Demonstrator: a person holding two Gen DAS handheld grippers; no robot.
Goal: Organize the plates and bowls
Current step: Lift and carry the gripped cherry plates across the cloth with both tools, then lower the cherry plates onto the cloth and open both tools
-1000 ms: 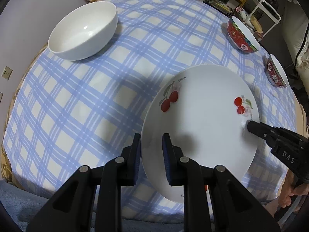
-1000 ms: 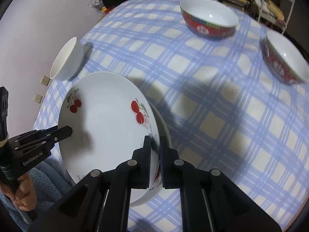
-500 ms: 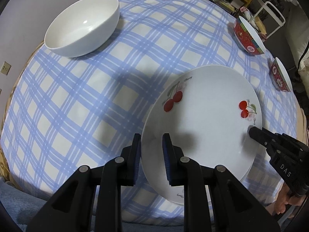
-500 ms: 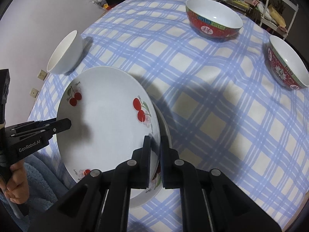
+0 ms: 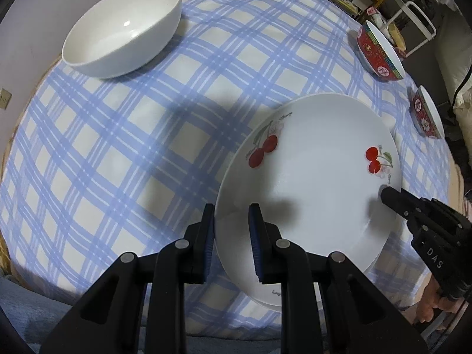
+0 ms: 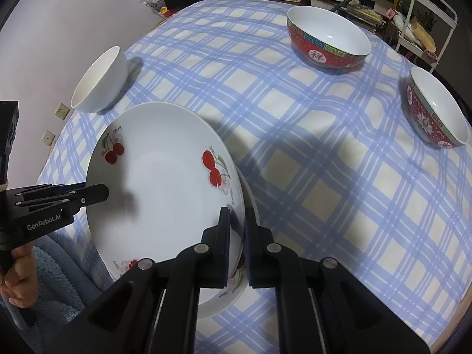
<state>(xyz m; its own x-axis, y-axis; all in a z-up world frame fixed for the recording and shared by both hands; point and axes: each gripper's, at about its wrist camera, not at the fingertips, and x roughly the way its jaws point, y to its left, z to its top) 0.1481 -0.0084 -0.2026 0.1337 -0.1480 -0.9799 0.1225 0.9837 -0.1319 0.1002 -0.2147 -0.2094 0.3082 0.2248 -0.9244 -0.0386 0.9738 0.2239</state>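
My two wrist cameras look steeply down from close above, both sharing the white cherry-printed ceramic plate (image 5: 318, 177) (image 6: 165, 177) from opposite rims.

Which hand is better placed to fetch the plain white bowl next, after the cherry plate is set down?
Probably the left. The left gripper holds the cherry plate on the side facing the white bowl; the right gripper grips the opposite rim.

Plate (image 5: 318, 194): white, red cherries with green stems and leaves on the rim. Tablecloth (image 5: 141, 135): blue-and-cream plaid. Plain bowl (image 5: 124, 26): all white. Big bowl (image 6: 327, 41): red outside, white inside, blue-green key band, white medallion with red character. Small bowl (image 6: 436, 112): red floral outside, white inside. Grippers: black, blue pads (image 5: 256, 250).
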